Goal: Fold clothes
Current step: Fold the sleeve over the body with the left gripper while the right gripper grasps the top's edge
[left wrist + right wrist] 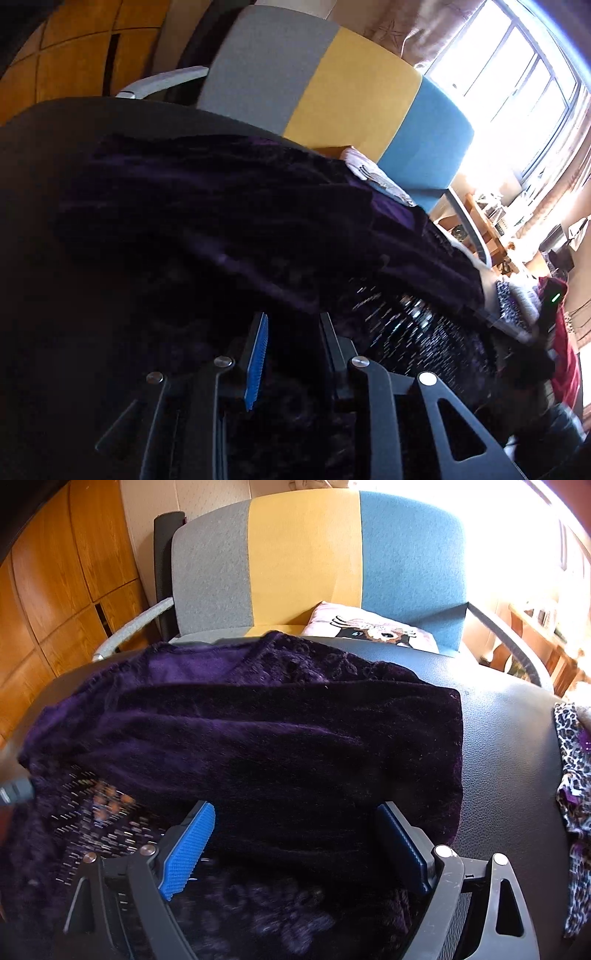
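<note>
Nearest the right wrist camera, the right claw (295,834) stands wide apart over the purple velvet garment (258,738), its blue pads (190,845) spread to either side of a doubled layer without pressing on it. That spread suits a claw with nothing clamped, ready to take a fresh edge. In the left wrist view the left claw (291,350) is partly apart, its pads low over dark fabric, nothing visibly pinched between them; that view is dim and smeared, so contact with the cloth cannot be made out.

The garment lies on the dark leather-like worktop (509,746), one velvet panel laid across the body so that its straight hem (460,746) runs down the right side. This looks like a first fold already made. A sequinned patch (92,812) shows at the lower left, uncovered by the fold.

Well apart to the right, a leopard-print cloth (574,775) sits at the worktop's edge, probably set aside to keep the folding space free.

Beyond the worktop stands a chair (306,554) in grey, yellow and blue, with a printed cushion (369,627) on its seat.
</note>
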Available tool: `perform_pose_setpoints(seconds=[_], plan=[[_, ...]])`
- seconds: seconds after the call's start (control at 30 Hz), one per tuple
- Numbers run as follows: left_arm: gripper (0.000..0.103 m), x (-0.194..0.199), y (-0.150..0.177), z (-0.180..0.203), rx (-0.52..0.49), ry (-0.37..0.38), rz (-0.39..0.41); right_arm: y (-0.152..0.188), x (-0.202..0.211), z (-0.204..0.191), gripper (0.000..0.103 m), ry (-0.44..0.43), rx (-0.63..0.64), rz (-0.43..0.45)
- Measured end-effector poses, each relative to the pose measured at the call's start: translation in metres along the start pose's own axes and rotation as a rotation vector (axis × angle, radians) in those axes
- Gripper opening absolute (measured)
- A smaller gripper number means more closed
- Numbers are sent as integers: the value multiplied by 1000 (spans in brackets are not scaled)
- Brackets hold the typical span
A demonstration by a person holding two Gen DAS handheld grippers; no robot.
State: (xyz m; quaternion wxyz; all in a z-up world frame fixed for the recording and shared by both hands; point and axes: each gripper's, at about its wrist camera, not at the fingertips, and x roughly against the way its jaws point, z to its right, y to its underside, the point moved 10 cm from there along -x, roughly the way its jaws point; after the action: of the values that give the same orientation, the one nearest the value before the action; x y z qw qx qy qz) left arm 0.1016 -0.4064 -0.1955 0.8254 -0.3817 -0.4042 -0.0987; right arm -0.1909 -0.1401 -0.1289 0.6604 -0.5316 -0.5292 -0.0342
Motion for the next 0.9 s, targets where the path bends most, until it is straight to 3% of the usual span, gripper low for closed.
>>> perform_pose_setpoints(seconds=[0.13, 0.27, 0.37, 0.57, 0.63, 0.7, 0.77, 0.9], plan=[[26, 2, 6, -5, 20, 84, 43, -40, 32, -67, 88, -250, -6, 134], [26, 6, 6, -15, 96, 172, 50, -52, 6, -144, 88, -417, 44, 53], [22, 7, 6, -22, 146, 224, 54, -52, -26, -180, 85, -409, 95, -9], [22, 13, 8, -32, 162, 255, 62, -44, -72, -201, 79, -380, 62, -116], [22, 17, 9, -37, 167, 267, 63, -41, -82, -205, 84, -407, 30, -140], [22, 15, 10, -38, 169, 272, 65, -39, -87, -210, 98, -440, 26, -127], [22, 17, 12, -44, 172, 279, 66, -39, -88, -211, 103, -477, 1, -101], [22, 21, 14, -53, 173, 284, 69, -42, -89, -207, 103, -491, -77, -92]])
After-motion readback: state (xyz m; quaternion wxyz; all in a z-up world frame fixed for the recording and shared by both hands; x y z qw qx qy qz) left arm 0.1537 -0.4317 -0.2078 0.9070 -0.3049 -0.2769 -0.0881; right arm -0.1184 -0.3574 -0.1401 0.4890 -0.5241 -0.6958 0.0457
